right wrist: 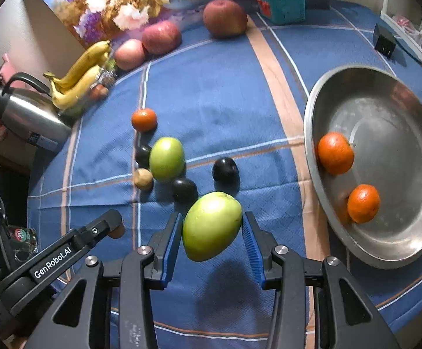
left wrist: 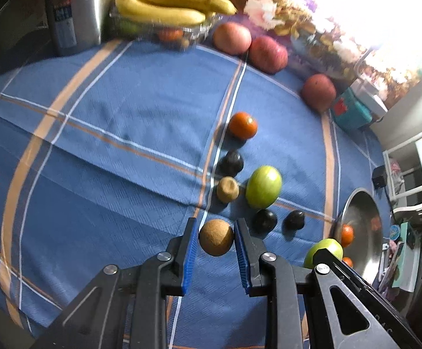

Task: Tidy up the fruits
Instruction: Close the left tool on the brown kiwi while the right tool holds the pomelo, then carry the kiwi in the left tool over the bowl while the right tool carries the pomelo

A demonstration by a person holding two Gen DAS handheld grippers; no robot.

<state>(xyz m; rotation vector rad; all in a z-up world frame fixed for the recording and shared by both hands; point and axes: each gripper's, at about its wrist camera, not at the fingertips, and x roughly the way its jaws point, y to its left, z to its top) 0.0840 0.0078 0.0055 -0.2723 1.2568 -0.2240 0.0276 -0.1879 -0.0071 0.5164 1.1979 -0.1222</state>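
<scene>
Carrying both fruits clear of the desk: left tool [left wrist: 216,240] clenched on a brown kiwi [left wrist: 216,237], right tool [right wrist: 212,228] gripping a green mango [right wrist: 212,226]. Best swung gently toward the steel bowl [right wrist: 313,145] at 3 o'clock, then lowered in beside the oranges [right wrist: 335,153], not dropped.

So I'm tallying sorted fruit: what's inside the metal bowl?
Two oranges lie in the metal bowl near its left wall. Nothing else shows in it; the bowl's far right edge is cut off.
</scene>
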